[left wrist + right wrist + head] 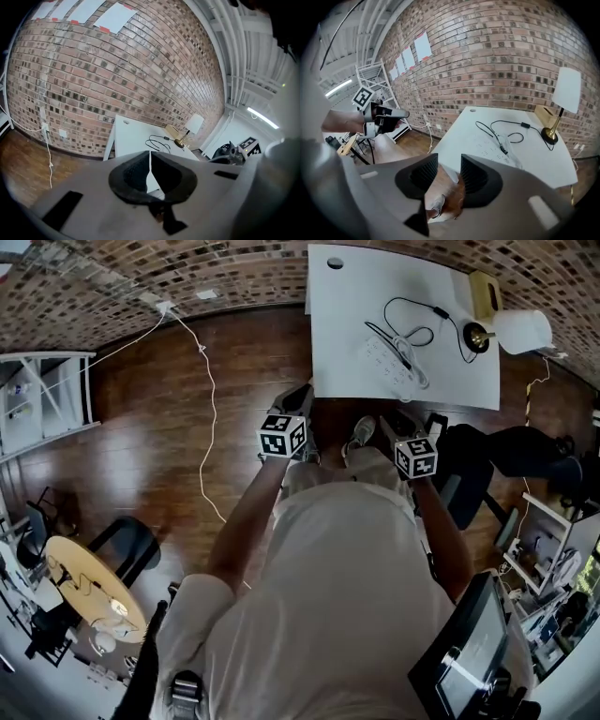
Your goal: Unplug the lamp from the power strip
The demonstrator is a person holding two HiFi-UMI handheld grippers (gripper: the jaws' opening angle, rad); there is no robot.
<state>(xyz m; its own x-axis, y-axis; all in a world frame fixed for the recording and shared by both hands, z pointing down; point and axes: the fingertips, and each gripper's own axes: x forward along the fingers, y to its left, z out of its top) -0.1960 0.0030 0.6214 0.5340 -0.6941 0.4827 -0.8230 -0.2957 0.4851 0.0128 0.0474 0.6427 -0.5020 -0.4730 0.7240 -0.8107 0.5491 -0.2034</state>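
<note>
One white worktop (342, 324) stands ahead against the brick wall. At its far right corner is the lamp (511, 332). Its black cord (412, 304) loops back to a plug (403, 354) in the white power strip (394, 367), which lies by the near edge, right of centre, its long axis slanting far-left to near-right. Both grippers hang short of that edge. The left gripper (150, 158) has its fingers pressed together, empty. The right gripper (449, 163) has its fingers partly spread, with nothing between them. The right looks nearer the plug, which lies ahead of it.
</note>
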